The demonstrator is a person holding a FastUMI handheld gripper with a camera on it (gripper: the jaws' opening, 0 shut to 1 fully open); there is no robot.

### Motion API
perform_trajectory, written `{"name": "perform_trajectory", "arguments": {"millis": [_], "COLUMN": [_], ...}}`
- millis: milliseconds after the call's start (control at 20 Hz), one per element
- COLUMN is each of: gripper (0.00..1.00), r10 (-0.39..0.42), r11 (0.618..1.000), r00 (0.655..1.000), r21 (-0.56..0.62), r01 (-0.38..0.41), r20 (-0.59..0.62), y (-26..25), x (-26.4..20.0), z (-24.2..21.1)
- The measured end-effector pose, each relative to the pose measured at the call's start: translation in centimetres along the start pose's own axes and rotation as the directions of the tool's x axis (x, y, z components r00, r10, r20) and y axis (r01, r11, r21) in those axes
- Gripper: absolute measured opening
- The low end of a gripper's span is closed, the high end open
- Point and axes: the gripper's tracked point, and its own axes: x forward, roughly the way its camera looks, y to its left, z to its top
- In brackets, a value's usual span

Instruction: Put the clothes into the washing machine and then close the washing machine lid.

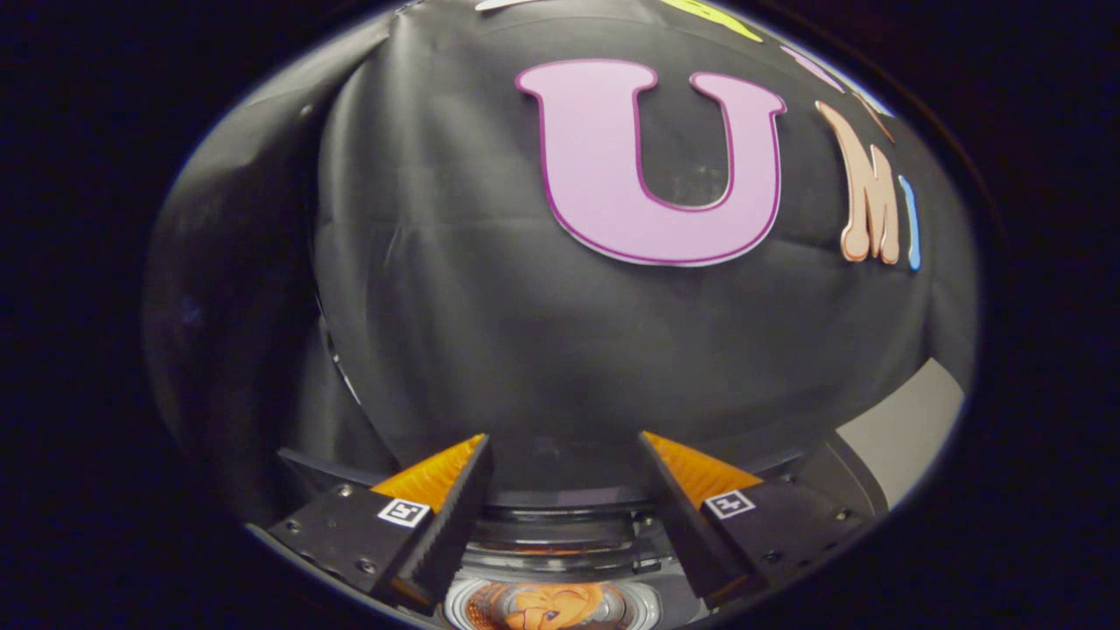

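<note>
A recording booth, not a lived-in home: black cloth (490, 332) hangs as its wall. Below it sits a washing machine (560, 534), its drum showing orange clothes (542, 605).

Gripper (564, 490): fingers spread apart, nothing btwn them, raised above machine.
Washing machine (560, 534): directly below and btwn fingers; top opening faces up, lid not over it.
Drum (643, 604): inside opening, low btwn the fingers.
Clothes (538, 605): in drum, at its bottom, under the gap btwn fingers.
Booth wall (490, 332): cloth, behind machine, beyond fingers.
Floor patch (901, 429): right of machine, at foot of wall.
</note>
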Motion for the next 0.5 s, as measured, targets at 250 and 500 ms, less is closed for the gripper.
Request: {"name": "perform_trajectory", "arguments": {"millis": [250,500], "gripper": [0.95,0.91], "r10": [0.015,0.045], "r11": [1.0,0.999], "r00": [0.997,0.992], "r21": [0.004,0.007], "r01": [-0.015,-0.044], "r20": [-0.073,-0.115], "y": [-0.01,0.05], "x": [-0.14,-0.57], "z": [0.03,0.26]}}
